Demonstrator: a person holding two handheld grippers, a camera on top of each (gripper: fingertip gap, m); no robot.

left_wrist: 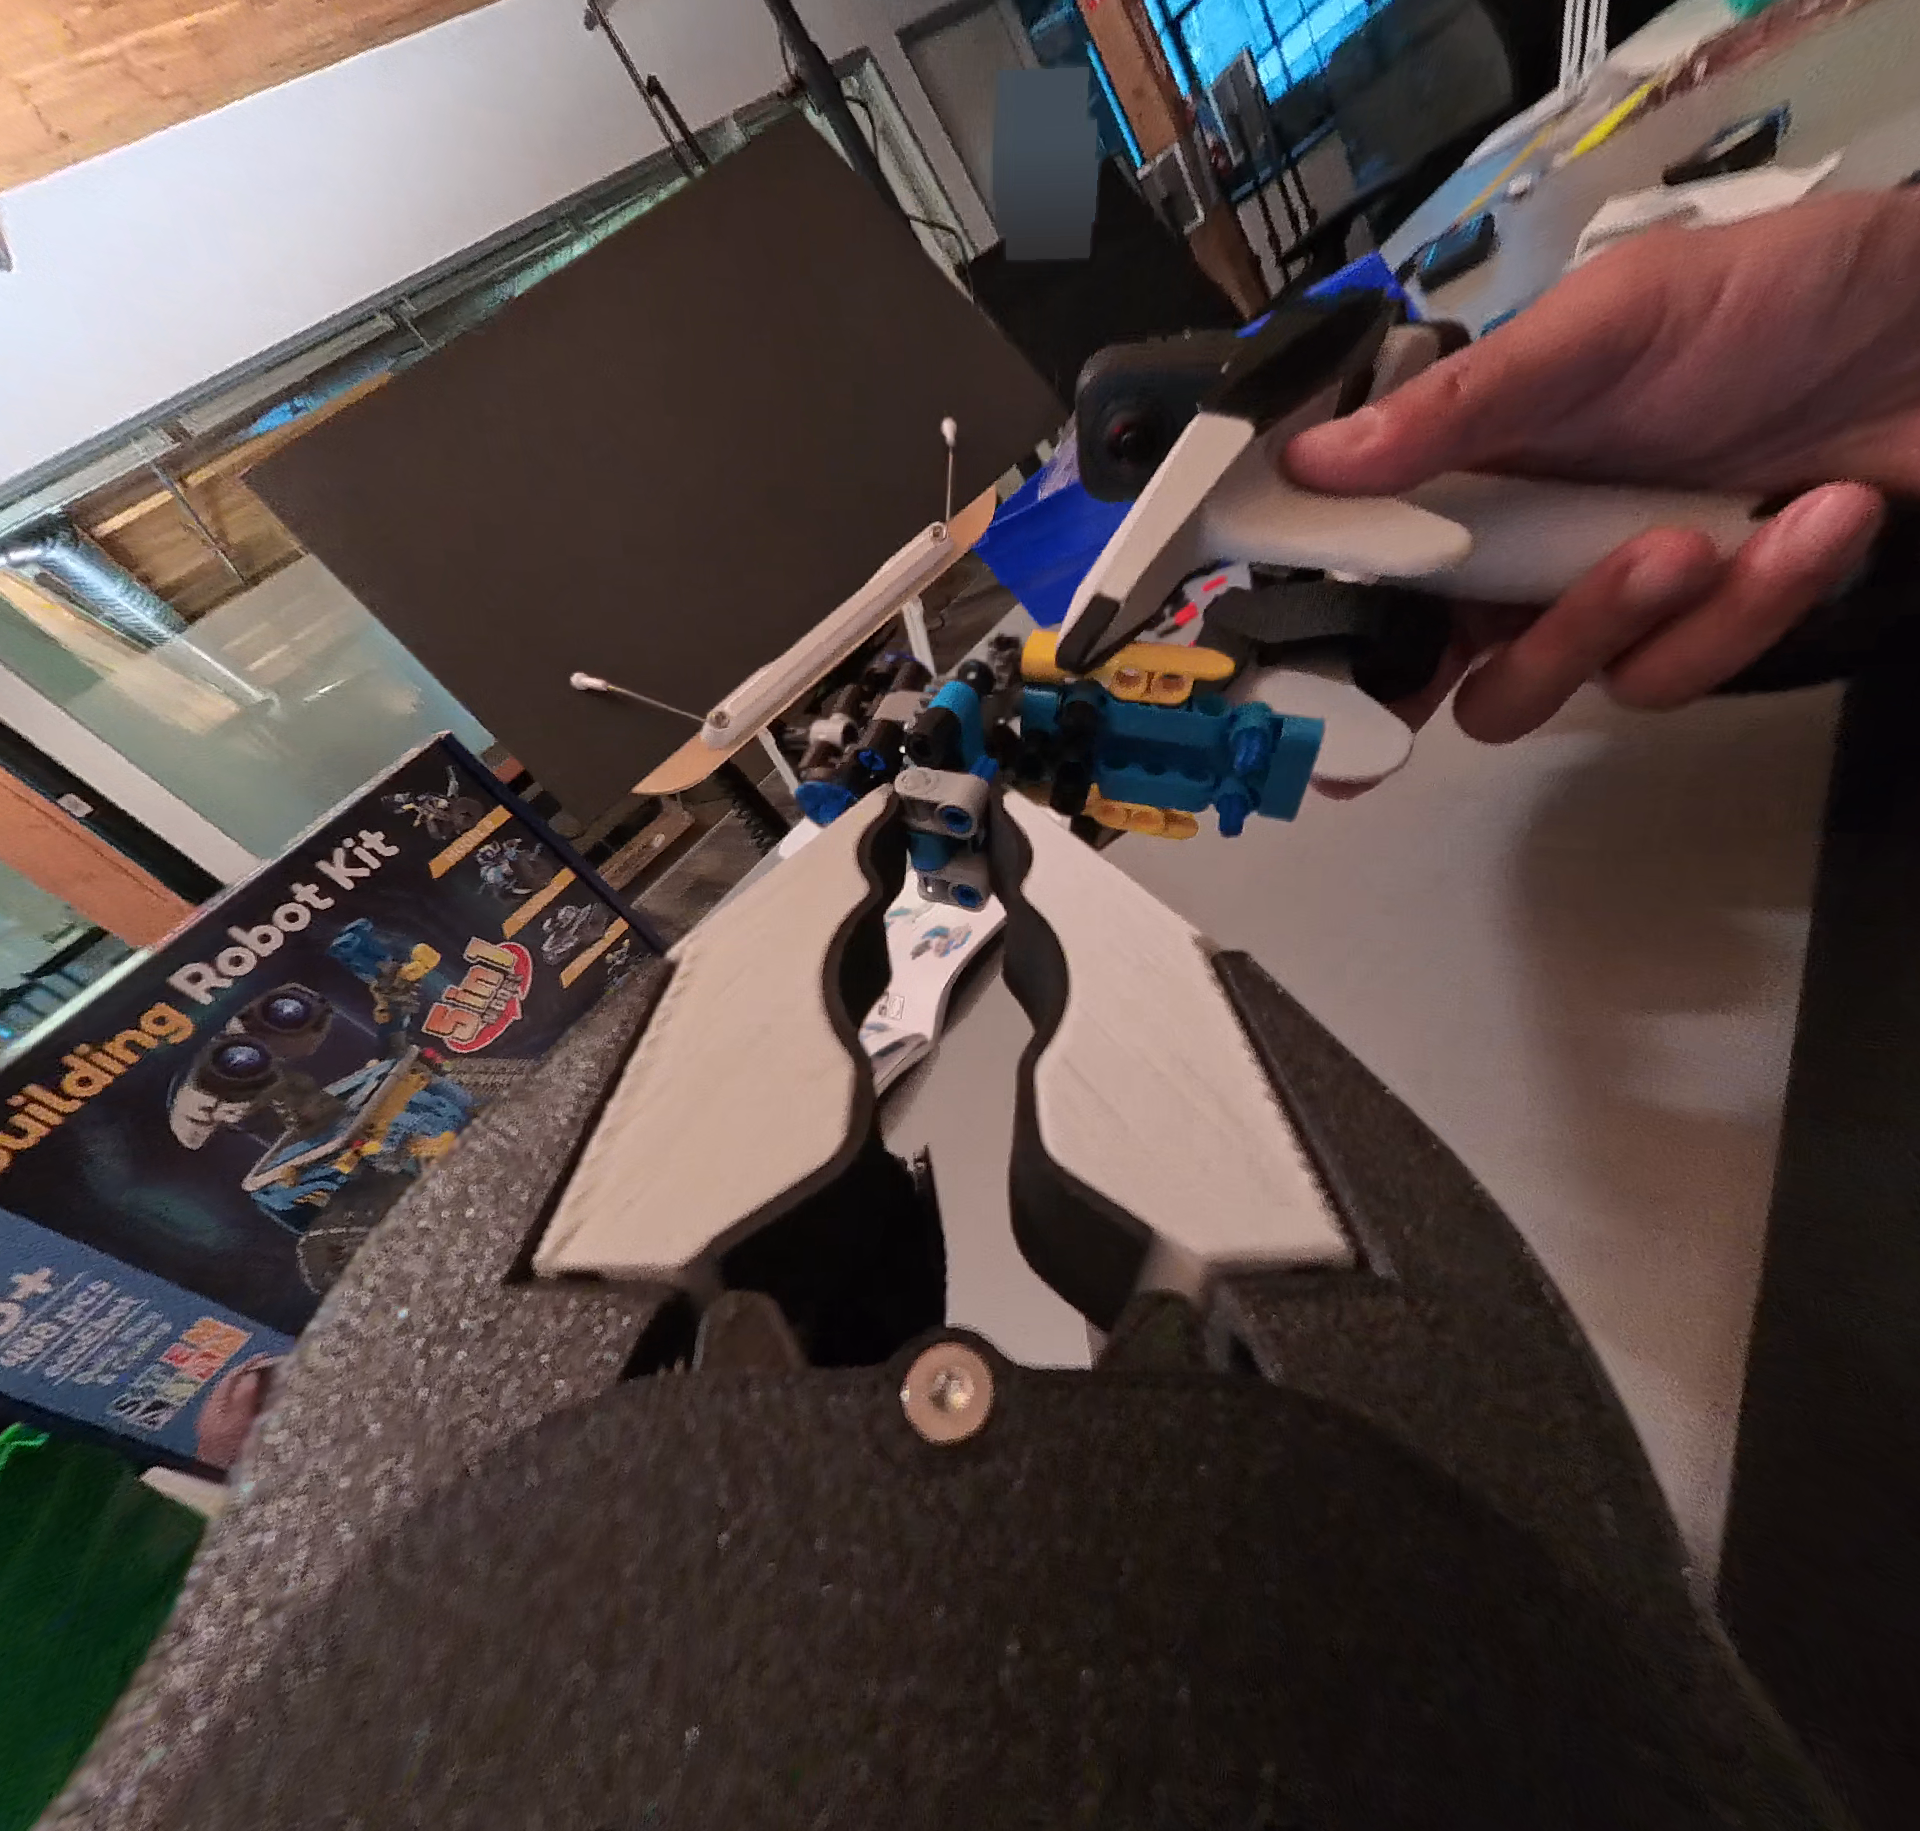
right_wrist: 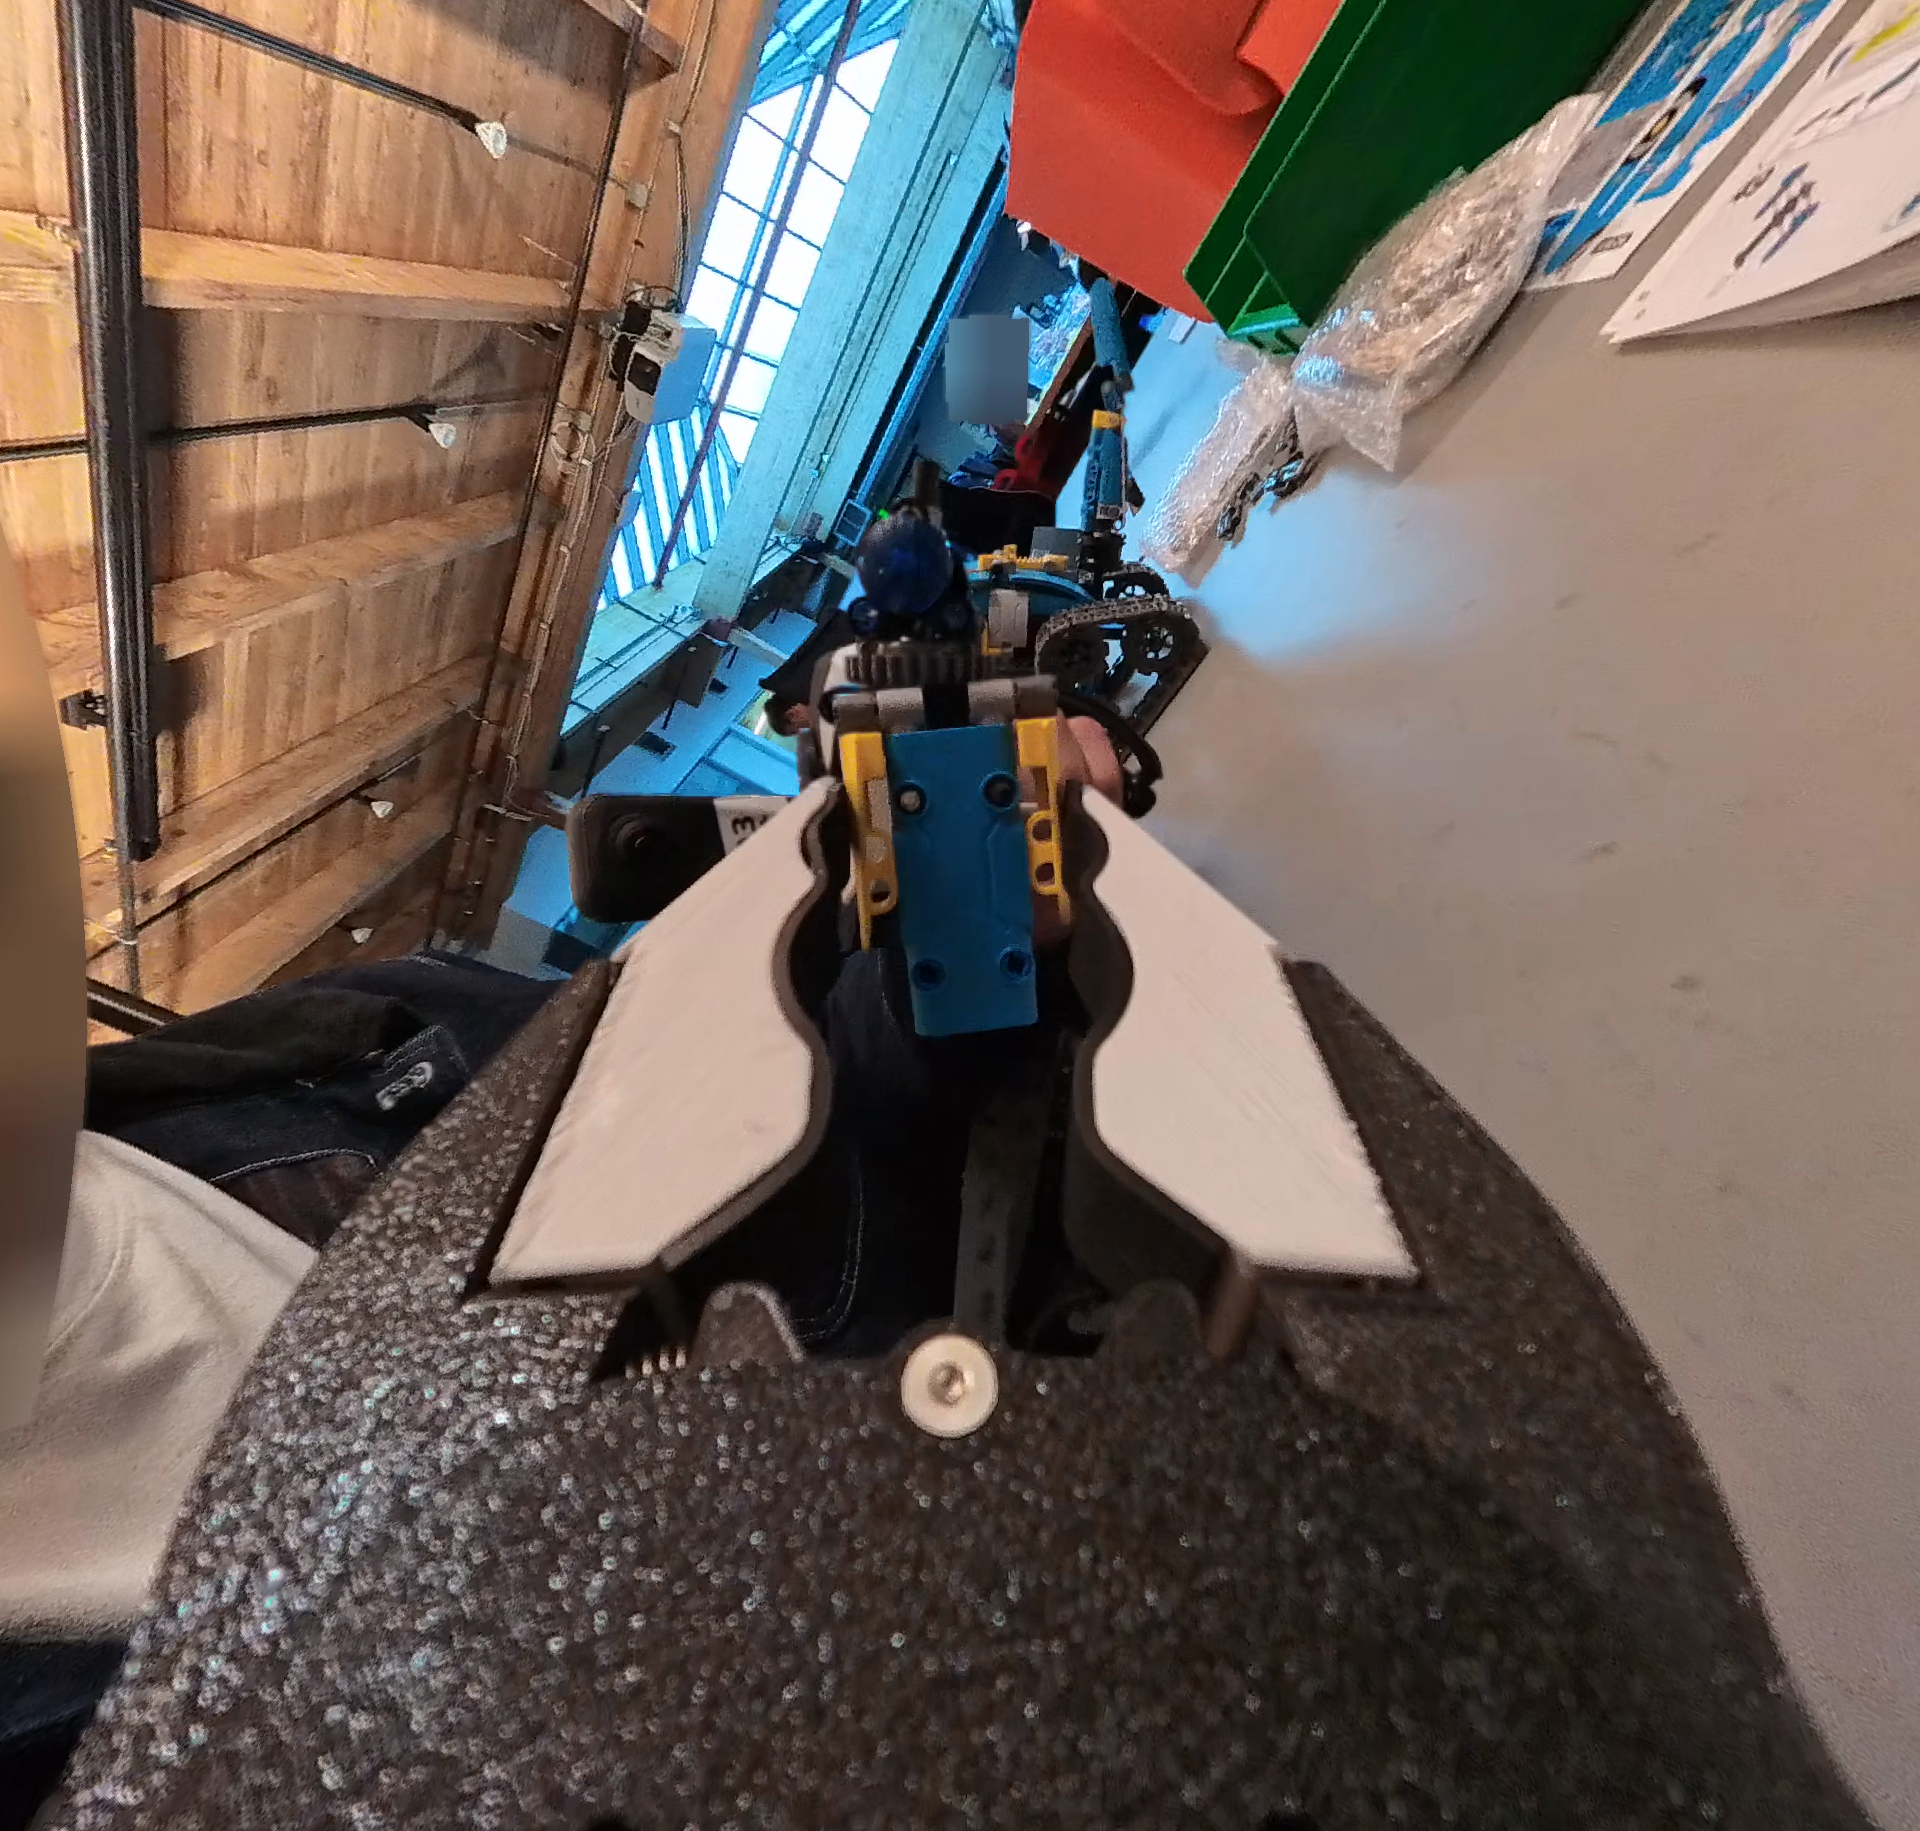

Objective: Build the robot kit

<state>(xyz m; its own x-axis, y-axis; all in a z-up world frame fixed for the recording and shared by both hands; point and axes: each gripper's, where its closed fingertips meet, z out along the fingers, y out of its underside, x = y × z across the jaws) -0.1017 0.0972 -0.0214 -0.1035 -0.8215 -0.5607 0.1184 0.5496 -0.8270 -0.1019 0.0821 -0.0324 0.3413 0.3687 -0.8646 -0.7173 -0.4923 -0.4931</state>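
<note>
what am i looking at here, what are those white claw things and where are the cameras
These are two hand-held grabbing tools, one in each of a person's hands, each carrying its own camera looking along its white fingers.

Left wrist view: the left tongs pinch a grey connector on a blue and yellow toy brick model. The person's right hand holds the right tongs against the model's other end.

Right wrist view: the right tongs clamp the model's blue block.

On the grey table: a tracked brick vehicle, bagged parts, instruction sheets and the kit box.
</note>
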